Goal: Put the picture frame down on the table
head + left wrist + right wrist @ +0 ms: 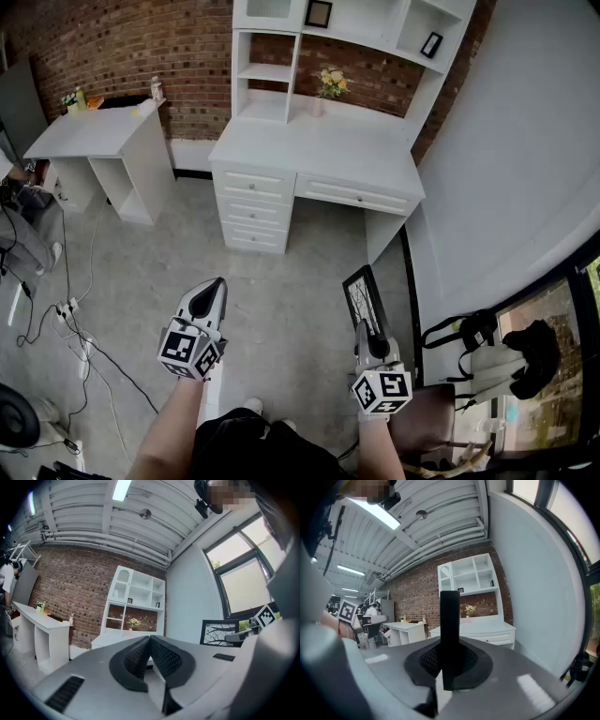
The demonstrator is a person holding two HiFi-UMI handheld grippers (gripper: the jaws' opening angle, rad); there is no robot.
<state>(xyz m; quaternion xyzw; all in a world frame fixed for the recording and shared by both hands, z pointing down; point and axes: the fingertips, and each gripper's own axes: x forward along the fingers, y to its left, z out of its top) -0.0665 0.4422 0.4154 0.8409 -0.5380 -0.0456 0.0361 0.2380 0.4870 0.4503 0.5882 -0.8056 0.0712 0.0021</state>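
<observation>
Head view is showing the task barely under way: the right claw (372,339) is clamping the picture frame (362,298) at lower right of centre, well apart from the white desk (319,150) at upper centre, so carrying and setting down are remaining. The frame is rising upright from its jaws. The left claw (212,298) is resting pinched together, holding nothing.

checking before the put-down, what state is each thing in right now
picture frame: upright, held above the floor, clamped at one edge
right gripper: shut on the picture frame
left gripper: shut, nothing between the jaws
desk drawers: closed
flower vase: upright on the desk
</observation>
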